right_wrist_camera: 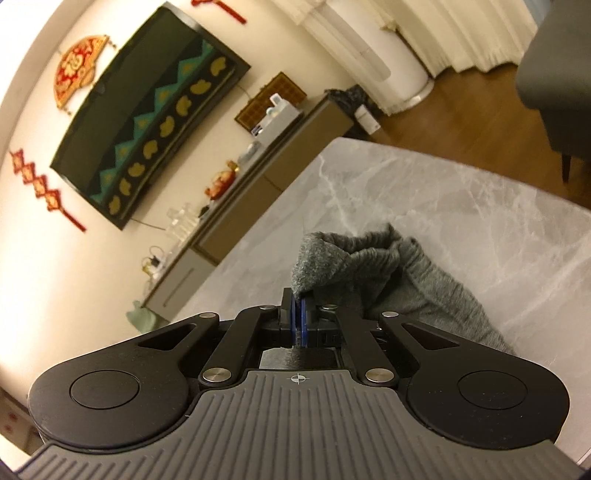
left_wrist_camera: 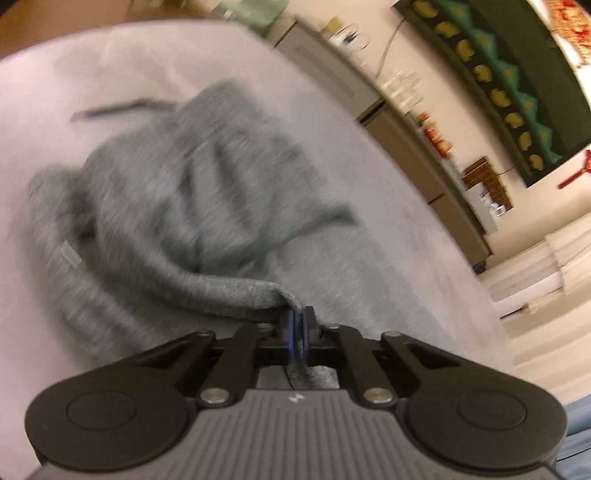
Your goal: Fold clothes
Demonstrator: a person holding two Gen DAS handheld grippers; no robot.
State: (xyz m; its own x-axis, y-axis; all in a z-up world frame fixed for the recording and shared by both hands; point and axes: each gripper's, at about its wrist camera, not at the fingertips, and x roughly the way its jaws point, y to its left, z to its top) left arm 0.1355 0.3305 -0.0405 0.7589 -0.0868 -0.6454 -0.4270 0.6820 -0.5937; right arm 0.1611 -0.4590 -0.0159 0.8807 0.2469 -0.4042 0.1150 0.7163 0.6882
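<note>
A grey knit garment [left_wrist_camera: 184,206] lies bunched on the marble table [left_wrist_camera: 388,229]; the view is blurred. My left gripper [left_wrist_camera: 298,318] is shut on an edge of the garment and holds it lifted off the table. In the right wrist view the same grey garment [right_wrist_camera: 399,266] hangs down to the table [right_wrist_camera: 461,206]. My right gripper [right_wrist_camera: 298,301] is shut on another edge of it, with the cloth bunched above the blue pads.
A low sideboard [right_wrist_camera: 258,192] with small items stands along the wall behind the table, under a dark wall hanging [right_wrist_camera: 147,122]. A dark chair [right_wrist_camera: 561,92] stands at the far right on the wooden floor. White curtains [right_wrist_camera: 424,33] hang at the back.
</note>
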